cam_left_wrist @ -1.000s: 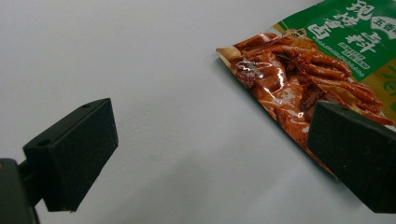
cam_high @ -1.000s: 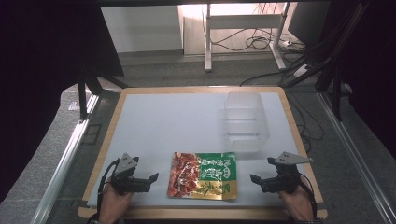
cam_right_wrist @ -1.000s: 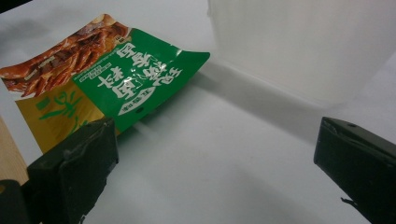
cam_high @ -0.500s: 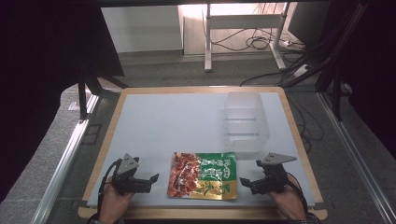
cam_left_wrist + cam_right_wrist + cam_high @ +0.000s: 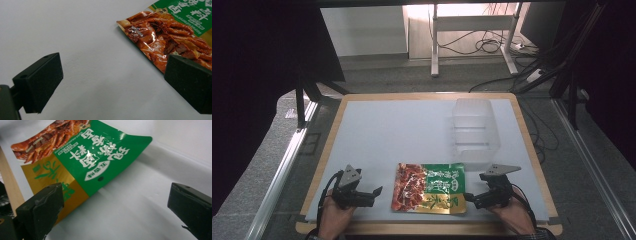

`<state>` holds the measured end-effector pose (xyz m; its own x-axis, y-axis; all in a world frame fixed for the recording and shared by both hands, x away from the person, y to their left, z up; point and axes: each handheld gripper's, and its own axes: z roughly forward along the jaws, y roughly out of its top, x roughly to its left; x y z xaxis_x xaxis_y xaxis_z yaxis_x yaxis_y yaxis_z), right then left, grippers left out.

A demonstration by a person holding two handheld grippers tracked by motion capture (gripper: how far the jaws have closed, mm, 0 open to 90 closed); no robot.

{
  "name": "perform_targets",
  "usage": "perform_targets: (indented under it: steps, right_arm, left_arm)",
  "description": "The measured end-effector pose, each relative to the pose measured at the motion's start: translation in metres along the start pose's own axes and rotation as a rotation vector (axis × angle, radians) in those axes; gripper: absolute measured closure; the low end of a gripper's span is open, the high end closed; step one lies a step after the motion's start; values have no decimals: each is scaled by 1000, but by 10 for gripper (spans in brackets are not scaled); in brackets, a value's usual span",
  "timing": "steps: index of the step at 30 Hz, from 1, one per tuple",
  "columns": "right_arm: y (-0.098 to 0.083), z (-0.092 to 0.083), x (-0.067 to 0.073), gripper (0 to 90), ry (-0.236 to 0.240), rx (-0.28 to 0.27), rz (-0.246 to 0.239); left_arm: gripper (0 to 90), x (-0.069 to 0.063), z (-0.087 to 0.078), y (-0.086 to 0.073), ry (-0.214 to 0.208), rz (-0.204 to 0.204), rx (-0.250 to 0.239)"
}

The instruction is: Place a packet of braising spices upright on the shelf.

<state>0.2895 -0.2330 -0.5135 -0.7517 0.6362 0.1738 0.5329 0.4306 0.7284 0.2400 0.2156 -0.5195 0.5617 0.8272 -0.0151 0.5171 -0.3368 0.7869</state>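
A flat snack packet (image 5: 430, 187), red, green and yellow, lies on the white mat (image 5: 387, 130) near the front edge. My left gripper (image 5: 374, 193) rests just left of it, open and empty. In the left gripper view the packet (image 5: 170, 32) lies at the upper right, and its red end reaches the right-hand jaw of my left gripper (image 5: 120, 82). My right gripper (image 5: 469, 197) is open at the packet's right end. In the right gripper view the packet's (image 5: 87, 157) raised green and yellow edge sits by the left-hand jaw of that gripper (image 5: 117, 205), nothing pinched.
A clear plastic container (image 5: 474, 131) stands on the mat behind the packet, towards the right. The mat lies on a board with a wooden rim (image 5: 532, 150). Beyond the table are a white desk frame (image 5: 472, 35) and loose cables on the floor.
My right gripper has slid left along the mat until its jaws reach the packet's right end. The left gripper and the packet have stayed in place.
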Motion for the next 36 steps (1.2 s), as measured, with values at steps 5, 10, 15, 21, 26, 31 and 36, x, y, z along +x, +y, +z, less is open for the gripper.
perform_targets:
  steps: [5,10,15,21,26,31,36]
  right_arm:
    - [2,8,2,12,35,25,40]
    - [5,13,4,40,68,40,39]
    - [8,19,3,110,81,64,47]
    - [10,27,4,181,113,86,65]
    - [15,32,8,238,121,83,43]
    - [20,38,10,370,127,96,37]
    - [24,40,11,460,121,105,19]
  left_arm:
    - [21,0,0,0,-6,-3,0]
    - [21,0,1,0,-7,-1,2]
    - [21,0,1,0,-6,2,7]
    - [21,0,1,0,-4,4,9]
    - [21,-1,2,0,-3,6,12]
    - [21,-1,2,0,-2,6,15]
    - [21,-1,3,0,0,7,16]
